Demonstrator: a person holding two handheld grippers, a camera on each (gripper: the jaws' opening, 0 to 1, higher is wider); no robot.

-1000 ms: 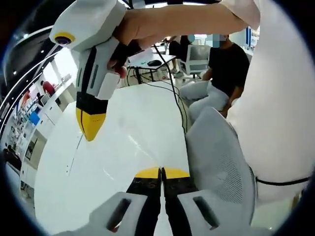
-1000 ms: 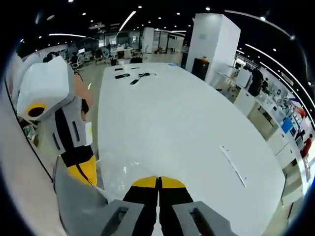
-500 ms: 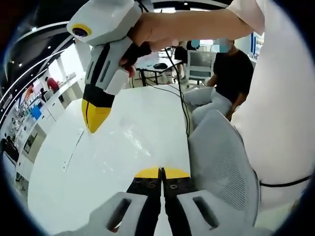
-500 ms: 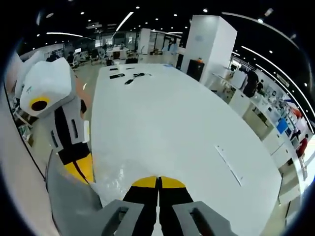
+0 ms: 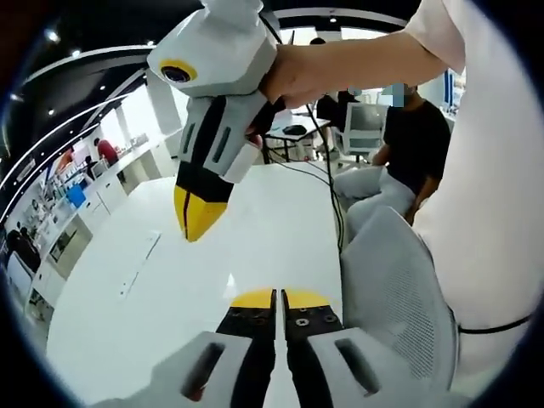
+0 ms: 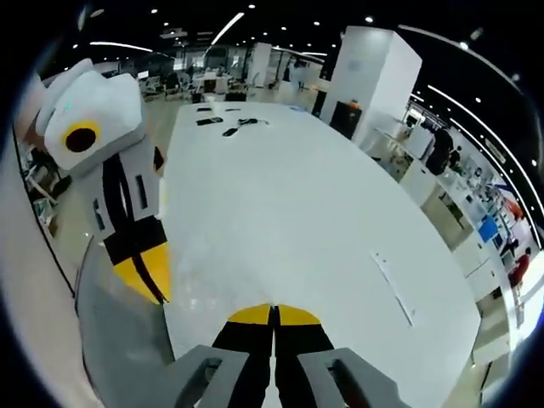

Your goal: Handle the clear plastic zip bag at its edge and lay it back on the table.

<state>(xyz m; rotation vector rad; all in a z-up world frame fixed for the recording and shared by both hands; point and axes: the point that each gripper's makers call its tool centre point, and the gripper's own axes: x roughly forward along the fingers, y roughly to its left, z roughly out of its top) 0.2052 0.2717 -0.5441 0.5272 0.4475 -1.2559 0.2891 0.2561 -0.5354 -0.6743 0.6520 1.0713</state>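
A wide open-plan hall with strip lights overhead, and front and centre a long white counter [image 6: 323, 229] running away from the cameras. In the left gripper view the left gripper [image 5: 277, 295] has its yellow-tipped jaws pressed together low over the near end of the counter, beside the grey mesh back of a chair [image 5: 395, 297]. The right gripper [image 5: 201, 223] hangs above the surface, held by a hand [image 5: 293, 76], its jaws also shut to a point. Whether either one has plastic pinched between the tips, one cannot tell. And the clear plastic zip bag? Hard to make out on that glossy white top; in the right gripper view there is only a faint crinkled sheen [image 6: 200, 293] on the counter just ahead of the jaws, possibly the bag lying flat. Both tools stand close together over that patch, which suits a pair working one edge
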